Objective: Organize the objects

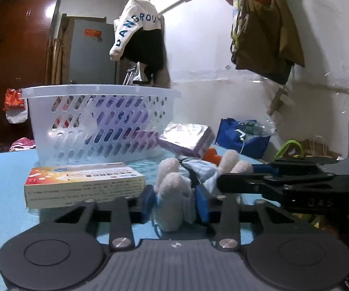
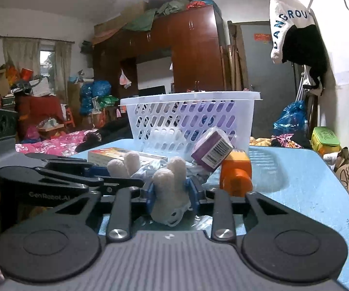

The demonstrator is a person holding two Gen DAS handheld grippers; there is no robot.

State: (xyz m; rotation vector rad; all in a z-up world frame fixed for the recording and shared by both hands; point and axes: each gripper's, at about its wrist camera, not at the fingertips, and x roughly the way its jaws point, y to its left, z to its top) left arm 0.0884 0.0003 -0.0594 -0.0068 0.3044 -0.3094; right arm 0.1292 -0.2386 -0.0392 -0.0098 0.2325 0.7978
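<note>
A plush toy (image 1: 172, 184) with white fuzzy limbs and pale blue cloth lies on the blue table (image 1: 2, 194). My left gripper (image 1: 175, 198) is shut on one fuzzy limb, its blue pads pressing both sides. From the right, my right gripper (image 1: 237, 172) grips the toy's other limbs. In the right wrist view the right gripper (image 2: 172, 191) clamps a fuzzy limb of the toy (image 2: 167, 181), and the left gripper (image 2: 123, 173) comes in from the left onto another limb. Behind the toy stands a white slotted basket (image 1: 96, 92).
An orange-and-white flat box (image 1: 84, 181) lies left of the toy. A purple box (image 2: 210, 150) leans against the basket (image 2: 189, 97), beside an orange bottle (image 2: 235, 172). The table edge (image 2: 339, 194) runs along the right, with bags on the floor beyond.
</note>
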